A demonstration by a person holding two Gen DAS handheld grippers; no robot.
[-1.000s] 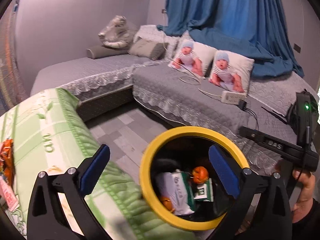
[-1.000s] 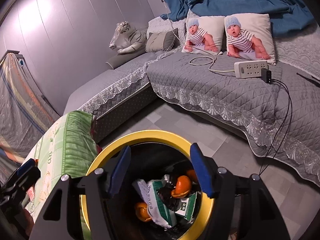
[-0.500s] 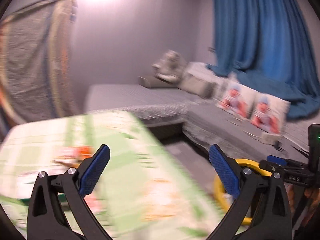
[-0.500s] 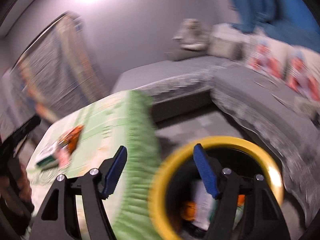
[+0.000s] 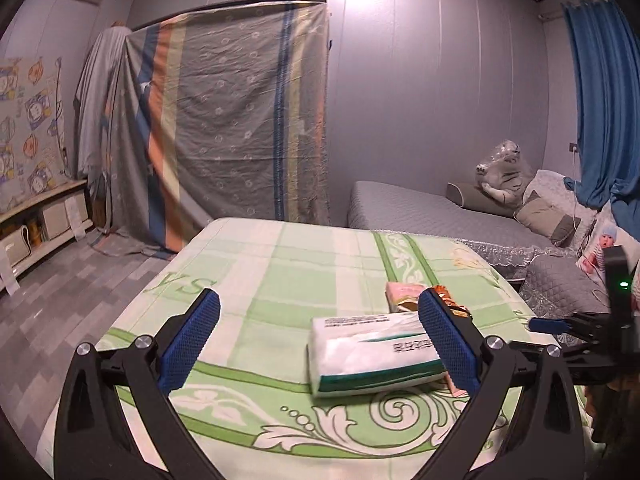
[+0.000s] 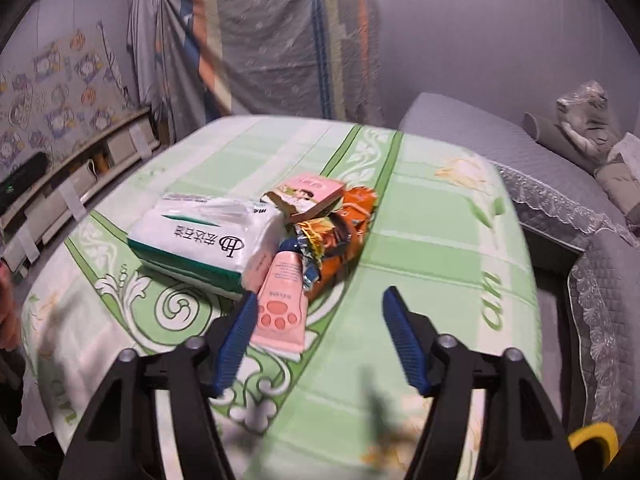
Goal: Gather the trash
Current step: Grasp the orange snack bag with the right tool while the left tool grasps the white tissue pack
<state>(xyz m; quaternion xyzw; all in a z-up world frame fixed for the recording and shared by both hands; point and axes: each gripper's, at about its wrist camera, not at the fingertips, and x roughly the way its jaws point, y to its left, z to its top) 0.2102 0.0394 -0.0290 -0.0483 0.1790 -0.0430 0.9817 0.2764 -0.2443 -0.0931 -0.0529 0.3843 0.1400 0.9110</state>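
**Me:** Trash sits in one heap on the counter (image 6: 440,216), on the green patterned cloth: the orange snack wrapper (image 6: 344,236) crumpled in the middle, a small pink box (image 6: 310,194) leaning on top of it, the pink tube with the paw print (image 6: 282,304) lying nearest me, and the tissue pack (image 6: 204,240) pressed against the heap's left side.

**You:** Why are both claws spread like that?

**Me:** Neither one holds anything. My right claw (image 6: 322,340) hangs wide open just short of the tube, angled down at the heap. I keep the gap generous because the wrapper is loose and springy, and a narrow opening would shove it along the cloth. My left claw (image 5: 318,344) is also wide open and empty, low over the near edge of the counter, with the tissue pack (image 5: 372,356) lying between its fingers in that view.

**You:** Where does it all go?

**Me:** A sliver of the yellow bin rim (image 6: 592,440) shows at the lower right of my right camera, below the counter's edge. That side suits my right claw for the carry.

**You:** Which piece first?

**Me:** Probably the wrapper. Whether the tube and tissues count as trash, I cannot tell. The box rests on the wrapper, so a careless pull could tip it.
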